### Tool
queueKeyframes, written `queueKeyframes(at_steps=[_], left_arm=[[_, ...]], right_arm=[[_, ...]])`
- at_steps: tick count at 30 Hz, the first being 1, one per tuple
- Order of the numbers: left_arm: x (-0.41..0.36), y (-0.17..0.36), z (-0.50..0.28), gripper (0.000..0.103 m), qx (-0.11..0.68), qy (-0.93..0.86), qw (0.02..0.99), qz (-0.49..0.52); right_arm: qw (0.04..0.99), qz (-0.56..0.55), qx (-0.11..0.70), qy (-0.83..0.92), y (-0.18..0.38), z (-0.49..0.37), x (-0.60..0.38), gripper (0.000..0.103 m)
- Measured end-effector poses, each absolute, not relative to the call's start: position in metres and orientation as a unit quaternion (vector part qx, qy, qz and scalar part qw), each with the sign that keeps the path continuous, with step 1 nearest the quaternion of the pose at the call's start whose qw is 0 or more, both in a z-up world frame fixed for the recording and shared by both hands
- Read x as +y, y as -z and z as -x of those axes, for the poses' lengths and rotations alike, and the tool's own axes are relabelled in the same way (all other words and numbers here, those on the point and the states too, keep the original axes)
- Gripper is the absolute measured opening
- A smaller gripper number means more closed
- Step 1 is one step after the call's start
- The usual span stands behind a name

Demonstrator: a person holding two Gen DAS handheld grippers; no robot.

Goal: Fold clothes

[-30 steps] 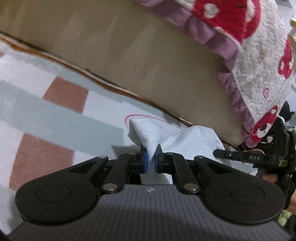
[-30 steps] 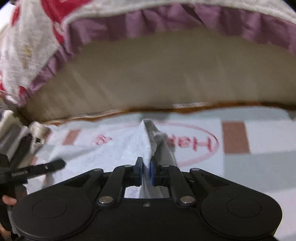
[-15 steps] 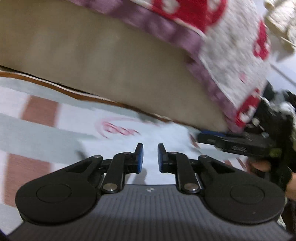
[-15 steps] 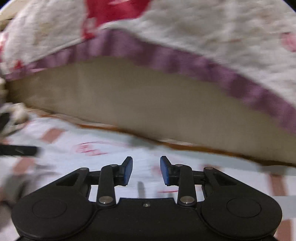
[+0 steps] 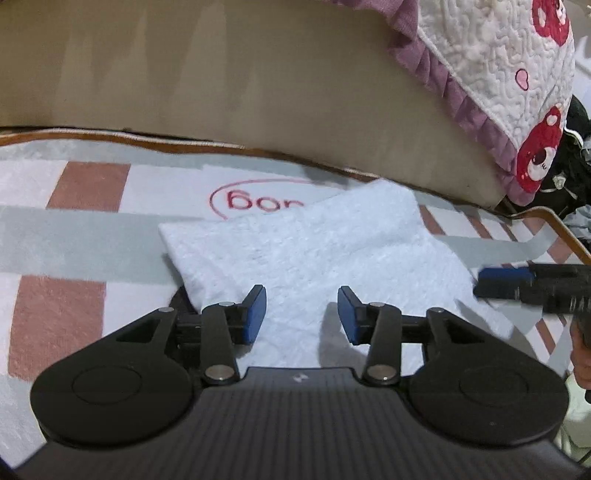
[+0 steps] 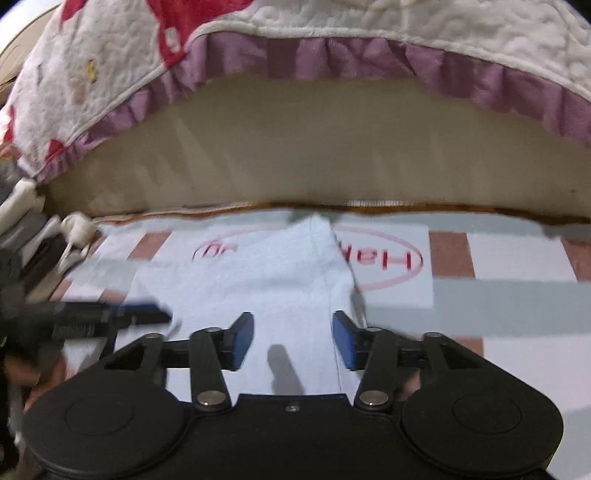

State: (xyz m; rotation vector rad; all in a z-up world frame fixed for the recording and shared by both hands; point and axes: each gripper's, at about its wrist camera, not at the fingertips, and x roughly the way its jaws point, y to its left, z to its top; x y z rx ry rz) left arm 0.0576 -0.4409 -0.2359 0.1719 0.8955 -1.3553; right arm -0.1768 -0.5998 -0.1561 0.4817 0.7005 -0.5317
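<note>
Left wrist view: the left gripper (image 5: 301, 314) hangs spread wide and empty above a white cloth (image 5: 314, 247) that lies flat on a checked rug (image 5: 74, 240), covering part of a red printed oval. The right gripper (image 5: 502, 282) reaches in from the right edge, blurred, over the cloth's far side. In the right wrist view the right gripper (image 6: 293, 339) is likewise spread and holds nothing, with the cloth (image 6: 258, 273) beneath it. A beige mattress edge (image 6: 314, 155) stands behind the rug under a quilt (image 6: 406, 22) with a purple frill.

White cloth (image 5: 314, 251); checked grey-and-rust rug (image 5: 59, 302); seemingly bear-printed quilt (image 5: 517, 81).
</note>
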Motion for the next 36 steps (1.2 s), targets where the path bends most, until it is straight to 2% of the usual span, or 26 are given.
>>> queueKeyframes(at_steps=[4,10,16,21,27,30,32,36], left_arm=[[-0.437,0.23,-0.049,0.042,0.382,0.598,0.697,-0.105],[-0.411,0.212,-0.023,0.043,0.393,0.586,0.697,-0.131],[-0.358,0.224,0.006,0.046,0.518,0.592,0.61,-0.096],[-0.339,0.227,0.013,0.048,0.573,0.583,0.573,-0.06],[-0.317,0.259,0.02,0.049,0.675,0.558,0.481,0.037],[-0.319,0.264,0.022,0.049,0.667,0.568,0.479,0.053],[-0.322,0.267,0.023,0.044,0.662,0.573,0.479,0.059],[-0.325,0.261,0.025,0.043,0.651,0.581,0.486,0.049]], right_arm=[[0.862,-0.183,0.393,0.262,0.184,0.187,-0.596,0.054],[0.846,-0.257,0.362,0.296,0.19,0.232,-0.601,0.061],[0.813,-0.37,0.354,0.278,0.193,0.278,-0.59,0.062],[0.792,-0.438,0.326,0.275,0.197,0.311,-0.565,0.062],[0.763,-0.522,0.301,0.234,0.213,0.334,-0.538,0.062],[0.755,-0.55,0.275,0.227,0.22,0.329,-0.53,0.063],[0.749,-0.569,0.257,0.221,0.224,0.325,-0.525,0.063],[0.735,-0.605,0.222,0.211,0.233,0.318,-0.515,0.066]])
